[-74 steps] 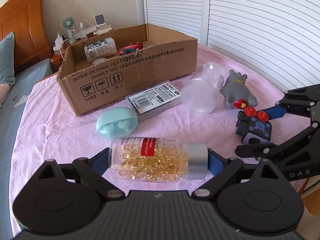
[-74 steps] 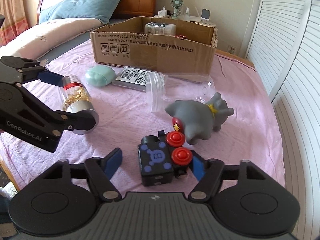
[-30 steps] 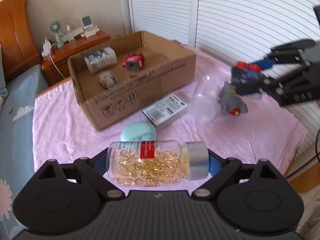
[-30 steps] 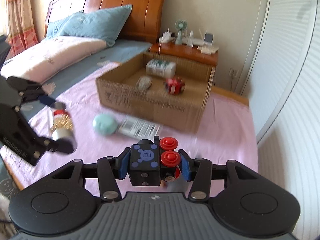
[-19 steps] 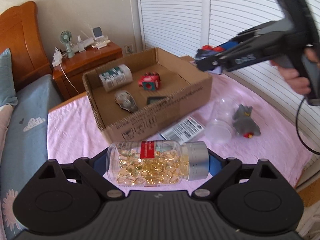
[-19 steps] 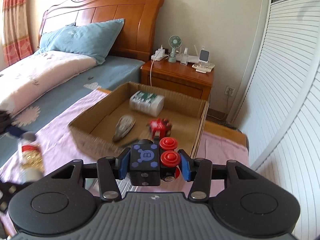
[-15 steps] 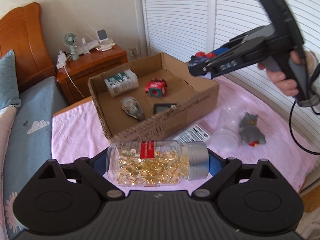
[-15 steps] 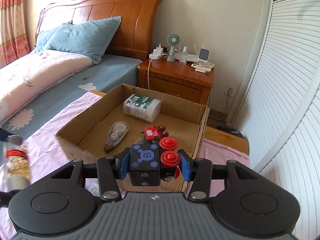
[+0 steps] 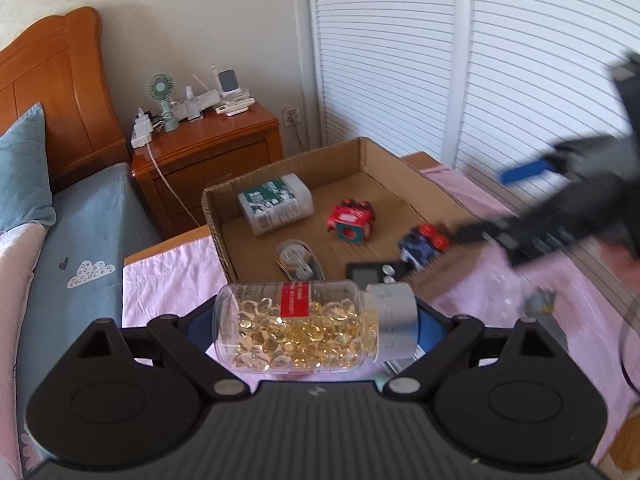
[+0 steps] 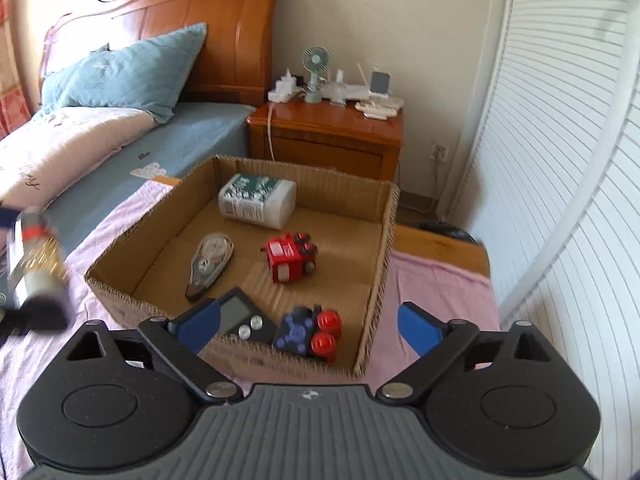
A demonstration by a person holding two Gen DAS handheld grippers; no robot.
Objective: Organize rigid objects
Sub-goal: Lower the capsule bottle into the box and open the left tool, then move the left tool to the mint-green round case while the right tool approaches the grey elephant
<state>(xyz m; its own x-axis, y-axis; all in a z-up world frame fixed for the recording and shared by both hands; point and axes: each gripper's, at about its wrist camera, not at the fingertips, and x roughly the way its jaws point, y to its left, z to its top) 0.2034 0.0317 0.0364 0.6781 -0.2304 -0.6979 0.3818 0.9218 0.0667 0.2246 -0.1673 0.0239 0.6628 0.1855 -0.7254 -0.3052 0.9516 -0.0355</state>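
From my left wrist camera, my left gripper [image 9: 316, 326] is clamped on a clear plastic bottle of golden capsules [image 9: 300, 330]. The bottle lies crosswise between the fingers, long axis left to right, silver cap pointing right. It hangs above the pink cloth, just short of the open brown cardboard box [image 9: 218, 216].

From my right wrist camera, my right gripper [image 10: 310, 326] is spread wide and holds nothing. Below it a dark blue toy train with red wheels [image 10: 310, 334] sits inside the box [image 10: 386, 240], in the near right corner, beside a black gadget with silver buttons [image 10: 242, 320]. Its long axis runs left to right; I cannot tell its front.
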